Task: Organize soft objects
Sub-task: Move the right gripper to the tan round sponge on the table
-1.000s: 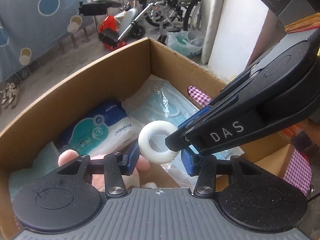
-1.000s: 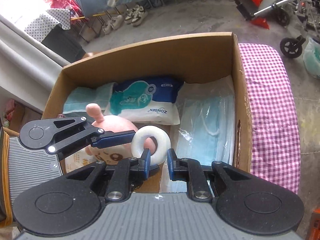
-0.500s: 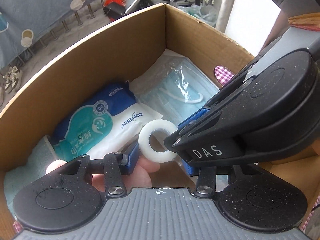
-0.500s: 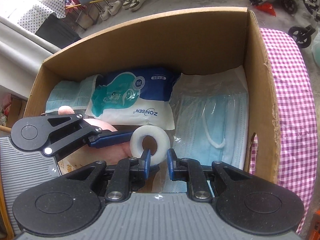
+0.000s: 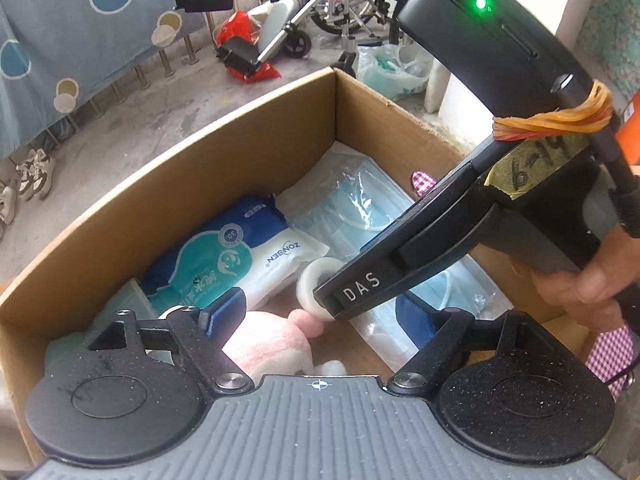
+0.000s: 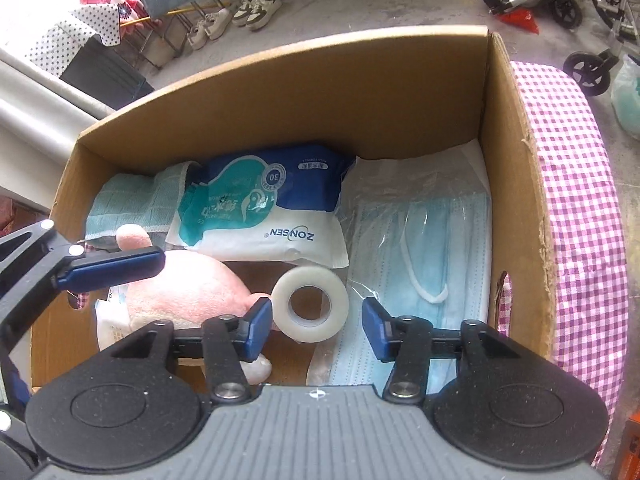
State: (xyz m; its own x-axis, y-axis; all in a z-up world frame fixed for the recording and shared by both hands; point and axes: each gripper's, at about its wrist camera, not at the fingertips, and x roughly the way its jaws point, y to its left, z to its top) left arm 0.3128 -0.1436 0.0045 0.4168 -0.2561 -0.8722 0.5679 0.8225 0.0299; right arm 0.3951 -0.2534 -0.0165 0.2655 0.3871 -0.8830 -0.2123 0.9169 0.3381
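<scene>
Setting: an open cardboard box (image 6: 280, 92) was seen from above by both wrist cameras, with a pink checked cloth (image 6: 576, 200) running along its right wall.
Left gripper (image 5: 320, 316): its blue pads were spread wide and opening further; nothing was pressed between them, and the pink plush toy (image 5: 268, 348) lay just below.
Right gripper (image 6: 316, 320): its jaws were parting, and the white tape roll (image 6: 310, 303) was seen between the pads, clear of both.
Tape roll: it was seen low in the middle of the box near the front edge, tilted, just beside the plush toy and the mask pack; whether it was resting could not be told.
Plush toy: it was lodged in the front left corner.
Wipes pack (image 6: 264, 208): it was laid against the back wall, near the middle.
Face masks (image 6: 420, 248): a clear-wrapped pack was laid along the right wall.
Green cloth (image 6: 132, 208): it was tucked in the back left corner.
Person: fingers (image 5: 580, 284) were wrapped round the right gripper's handle.
</scene>
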